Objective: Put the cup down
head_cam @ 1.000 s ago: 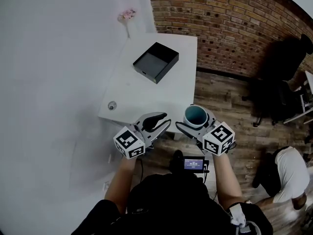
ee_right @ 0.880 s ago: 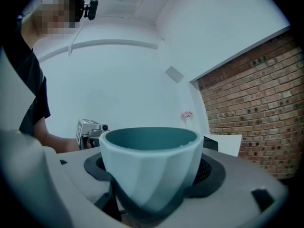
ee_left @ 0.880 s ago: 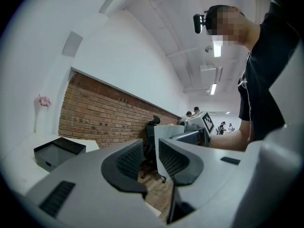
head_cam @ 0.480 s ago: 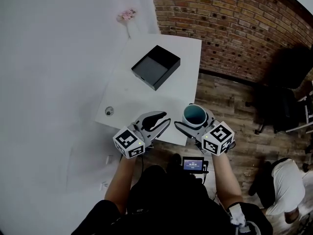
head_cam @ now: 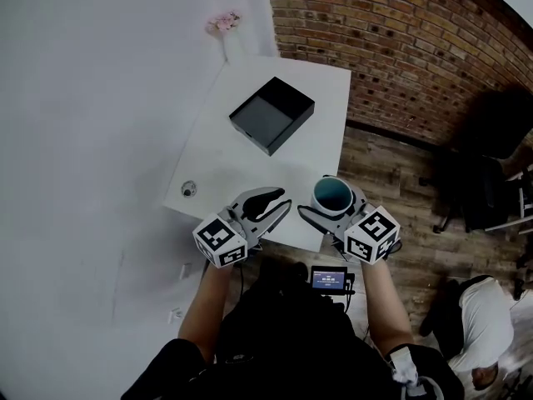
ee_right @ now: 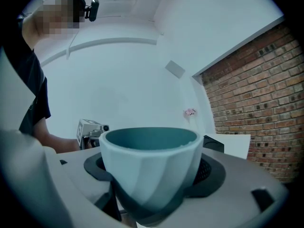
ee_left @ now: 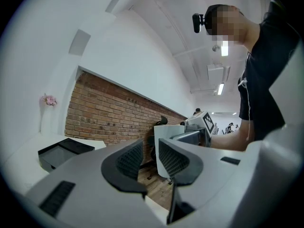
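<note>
Evidently the cup (ee_right: pixel 148 163) is not yet set down. The right gripper (head_cam: pixel 331 205) pinches it upright, jaws spread wide around its pale body. It hangs at about the 5 o'clock corner of the table (head_cam: pixel 241 161), partly out over the floor (head_cam: pixel 391 182). The left gripper (head_cam: pixel 286 202) hangs just beside the cup at its 9 o'clock, jaws a narrow slit apart with nothing between. I judge the next move calls for carrying the cup toward 11 o'clock over bare tabletop. It should then come down until the base sits flat before the jaws open; a release here would risk the edge. The table is white and mostly bare. A black box (head_cam: pixel 271 115) sits toward 12 o'clock, a small round thing (head_cam: pixel 189 188) lies near the 8 o'clock edge, and a pink flower (head_cam: pixel 225 22) stands past the far corner. A brick wall (head_cam: pixel 400 48) runs at 1 o'clock and a white wall (head_cam: pixel 100 98) at 9. Another person (head_cam: pixel 479 307) is on the wood floor at 4 o'clock.
</note>
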`<action>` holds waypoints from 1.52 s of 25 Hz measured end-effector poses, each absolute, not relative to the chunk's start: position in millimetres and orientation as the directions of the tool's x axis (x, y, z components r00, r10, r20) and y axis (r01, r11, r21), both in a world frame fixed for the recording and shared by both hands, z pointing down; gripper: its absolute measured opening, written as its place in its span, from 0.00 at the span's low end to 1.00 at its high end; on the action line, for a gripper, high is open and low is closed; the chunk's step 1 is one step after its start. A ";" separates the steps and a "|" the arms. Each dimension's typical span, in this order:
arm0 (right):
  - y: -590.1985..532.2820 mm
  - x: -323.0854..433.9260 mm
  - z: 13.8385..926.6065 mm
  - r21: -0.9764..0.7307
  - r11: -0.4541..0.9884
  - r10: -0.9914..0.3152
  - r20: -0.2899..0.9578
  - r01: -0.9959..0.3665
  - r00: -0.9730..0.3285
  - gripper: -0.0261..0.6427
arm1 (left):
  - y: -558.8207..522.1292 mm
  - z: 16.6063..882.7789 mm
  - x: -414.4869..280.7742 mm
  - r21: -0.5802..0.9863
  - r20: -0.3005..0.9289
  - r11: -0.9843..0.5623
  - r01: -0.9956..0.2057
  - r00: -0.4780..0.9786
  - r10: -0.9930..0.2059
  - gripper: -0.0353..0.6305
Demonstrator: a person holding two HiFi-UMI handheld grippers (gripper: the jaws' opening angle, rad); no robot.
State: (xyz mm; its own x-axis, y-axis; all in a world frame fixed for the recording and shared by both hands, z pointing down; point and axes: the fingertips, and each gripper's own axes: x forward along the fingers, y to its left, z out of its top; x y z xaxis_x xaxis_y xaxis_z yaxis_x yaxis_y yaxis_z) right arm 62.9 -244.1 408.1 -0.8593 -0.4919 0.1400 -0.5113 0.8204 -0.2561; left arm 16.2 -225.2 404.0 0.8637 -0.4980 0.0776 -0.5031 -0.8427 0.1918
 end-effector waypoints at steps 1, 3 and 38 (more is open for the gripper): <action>-245.4 60.5 407.3 -0.258 0.818 -0.494 0.142 -0.514 -0.858 0.64 | -226.8 403.7 13.8 0.194 0.078 -0.844 -0.501 0.865 -0.495 0.20; -247.6 56.2 405.4 -0.258 0.815 -0.498 0.146 -0.518 -0.855 0.64 | -230.5 400.8 9.9 0.195 0.073 -0.847 -0.494 0.869 -0.490 0.20; -311.9 17.5 416.6 -0.227 0.820 -0.497 0.173 -0.525 -0.850 0.64 | -286.9 406.0 -21.3 0.187 0.059 -0.861 -0.473 0.880 -0.471 0.20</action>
